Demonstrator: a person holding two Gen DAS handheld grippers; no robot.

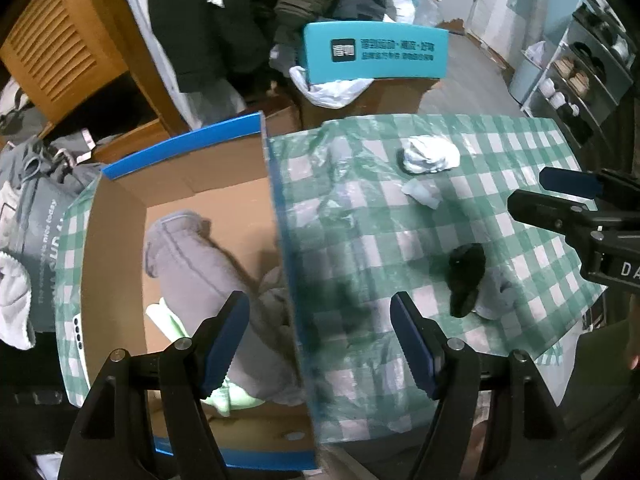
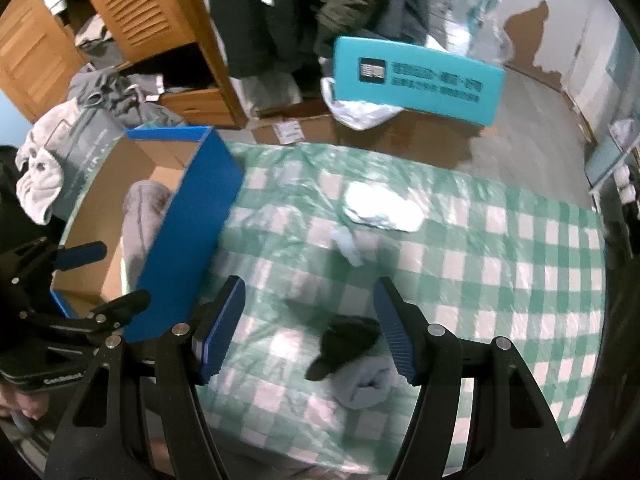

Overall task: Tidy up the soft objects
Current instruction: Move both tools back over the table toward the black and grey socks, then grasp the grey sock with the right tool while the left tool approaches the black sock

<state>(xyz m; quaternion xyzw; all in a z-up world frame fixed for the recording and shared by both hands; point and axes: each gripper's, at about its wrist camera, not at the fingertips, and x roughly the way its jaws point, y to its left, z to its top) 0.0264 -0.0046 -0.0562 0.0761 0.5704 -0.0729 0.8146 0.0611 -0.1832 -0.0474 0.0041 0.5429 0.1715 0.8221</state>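
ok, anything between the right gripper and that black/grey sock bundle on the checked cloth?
Nothing visible. The open right gripper sits just above the black and grey rolled sock bundle, which lies near its right-hand finger. Only bare green checked tablecloth around it.

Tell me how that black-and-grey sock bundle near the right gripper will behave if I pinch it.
The sock bundle looks like soft rolled fabric, so it will probably squash and droop rather than hold shape. Its black part seems loosely attached and may unroll. On the glossy checked tablecloth it likely slides if nudged.
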